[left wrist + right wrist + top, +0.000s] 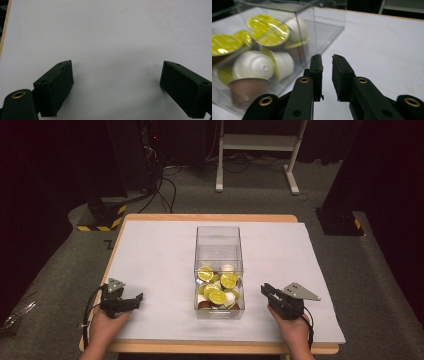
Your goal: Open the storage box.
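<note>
At the centre of the white mat (160,255), which covers a wood-edged table (210,218), stands a clear plastic box (218,240), long and narrow, with its long side running from 12 o'clock to 6 o'clock. Its near end holds a heap of coffee capsules (218,290) with yellow-green foil lids and white or brown bodies; the far end of the box looks bare.

At about 8 o'clock from the box, well apart from it, the left gripper (131,301) rests near the front edge of the mat, held in the person's left hand (106,327). In the left gripper view its jaws stand wide apart over plain white mat, with nothing between them.

At about 4 o'clock from the box, the right gripper (266,291) sits in the right hand (296,332), its tips aimed toward 10 o'clock, near the box's near right corner. In the right gripper view its jaws are nearly together, a narrow slit of mat showing between the pads, and they hold nothing. Just left of that gripper (327,62) the clear wall of the box (312,17) shows the capsules (253,65) piled behind it.
</note>
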`<state>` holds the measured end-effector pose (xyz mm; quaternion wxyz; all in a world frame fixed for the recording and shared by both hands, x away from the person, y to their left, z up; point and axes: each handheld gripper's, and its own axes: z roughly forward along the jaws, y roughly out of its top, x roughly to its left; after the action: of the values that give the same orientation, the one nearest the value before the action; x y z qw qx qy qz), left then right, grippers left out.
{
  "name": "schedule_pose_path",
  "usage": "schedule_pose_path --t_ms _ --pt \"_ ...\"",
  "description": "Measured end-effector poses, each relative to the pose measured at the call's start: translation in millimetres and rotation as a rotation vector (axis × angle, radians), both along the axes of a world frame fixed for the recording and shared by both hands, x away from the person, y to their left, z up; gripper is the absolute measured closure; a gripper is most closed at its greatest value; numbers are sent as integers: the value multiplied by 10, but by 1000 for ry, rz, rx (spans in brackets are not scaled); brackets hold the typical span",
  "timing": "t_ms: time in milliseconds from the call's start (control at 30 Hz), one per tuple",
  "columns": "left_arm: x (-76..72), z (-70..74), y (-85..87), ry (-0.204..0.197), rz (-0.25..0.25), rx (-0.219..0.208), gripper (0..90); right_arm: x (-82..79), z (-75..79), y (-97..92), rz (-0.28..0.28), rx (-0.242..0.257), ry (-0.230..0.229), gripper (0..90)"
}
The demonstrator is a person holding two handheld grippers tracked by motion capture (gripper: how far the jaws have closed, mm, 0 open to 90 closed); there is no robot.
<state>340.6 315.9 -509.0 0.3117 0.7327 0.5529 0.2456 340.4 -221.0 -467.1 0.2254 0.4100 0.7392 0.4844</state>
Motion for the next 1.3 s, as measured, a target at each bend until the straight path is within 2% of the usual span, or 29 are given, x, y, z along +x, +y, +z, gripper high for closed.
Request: schedule_pose_path --t_ms 133,167,367,433,567,700,800,900,967,1067,1167,1300 --pt "0 0 0 2 1 -5 117 14 -70 -13 -60 -56 24 762" --pt "1 1 3 4 1 -12 117 26 -97 -18 -77 -70 45 736" --pt "3 4 9 6 -3 -7 117 44 -158 -26 -125 -117 82 731" --pt "5 4 4 6 -2 -5 115 46 -179 -28 -137 -132 91 705" --pt "16 15 0 14 9 3 91 55 -231 -59 -149 -133 106 672" --pt "10 59 -10 -13 15 -13 64 65 -264 -92 -156 -133 113 653" --pt "12 78 -24 -14 -18 -1 66 75 -293 -110 -161 -136 122 625" --pt "7 86 -30 -6 -40 -17 65 90 -310 -126 -161 -130 136 615" --pt "3 104 -31 -3 -49 -47 66 90 -310 -127 -161 -129 136 613" --pt "-7 153 -35 -22 -59 -77 65 94 -320 -120 -162 -135 144 613" --pt "-34 202 -72 -49 -76 -88 65 97 -325 -113 -159 -144 144 613" --pt "-55 253 -127 -53 -116 -93 61 101 -327 -113 -156 -145 148 613"
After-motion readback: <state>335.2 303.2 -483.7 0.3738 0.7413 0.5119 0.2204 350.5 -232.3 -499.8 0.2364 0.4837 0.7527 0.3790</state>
